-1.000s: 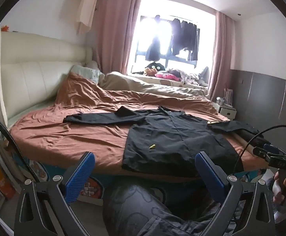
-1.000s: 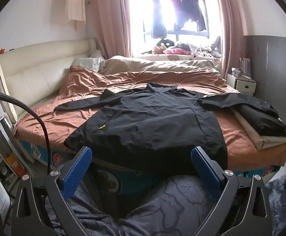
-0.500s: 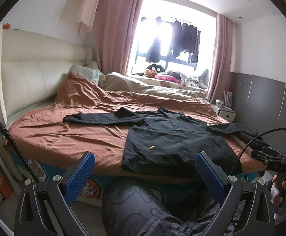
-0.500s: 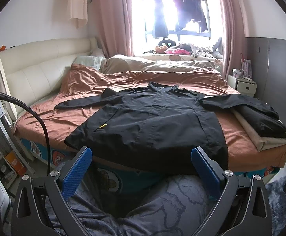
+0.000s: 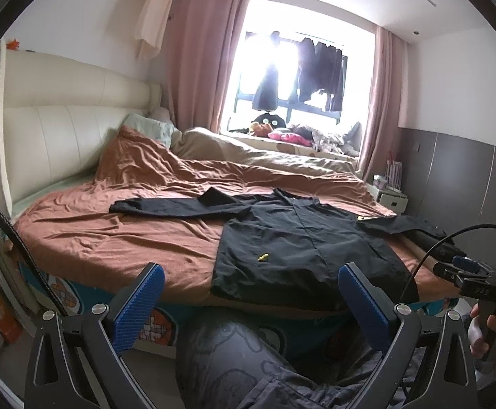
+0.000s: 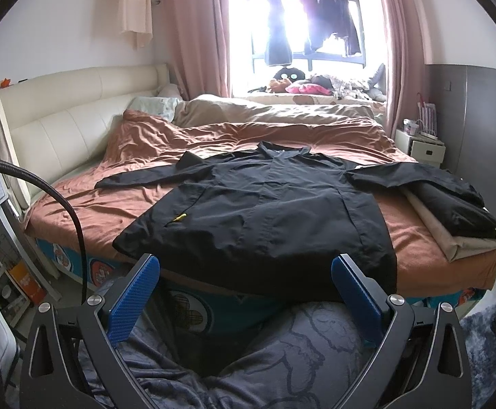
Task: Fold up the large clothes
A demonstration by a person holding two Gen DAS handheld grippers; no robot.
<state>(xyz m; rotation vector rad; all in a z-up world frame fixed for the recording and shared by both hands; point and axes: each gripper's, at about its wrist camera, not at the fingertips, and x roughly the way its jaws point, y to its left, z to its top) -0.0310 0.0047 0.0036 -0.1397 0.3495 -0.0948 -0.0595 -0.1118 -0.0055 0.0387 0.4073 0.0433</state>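
A large black jacket (image 5: 302, 245) (image 6: 265, 211) lies spread flat on the rust-brown bed cover (image 5: 111, 235) (image 6: 125, 163), collar toward the window, sleeves stretched out left and right, hem hanging over the near bed edge. A small yellow tag (image 6: 180, 217) shows on its left front. My left gripper (image 5: 251, 303) is open, held back from the bed over the person's knee. My right gripper (image 6: 246, 293) is open too, just short of the jacket's hem, nothing between its blue pads (image 6: 134, 298).
Folded black and beige clothes (image 6: 459, 218) are stacked at the bed's right corner. A cream headboard (image 6: 60, 116) runs along the left. A white nightstand (image 6: 425, 148) stands by the grey wall. The person's patterned trouser legs (image 6: 282, 351) fill the foreground. A black cable (image 6: 67, 211) arcs at left.
Both views have tilted slightly upward, so the bed and jacket sit a little lower in the frames. Both grippers stay open and the jacket has not moved.
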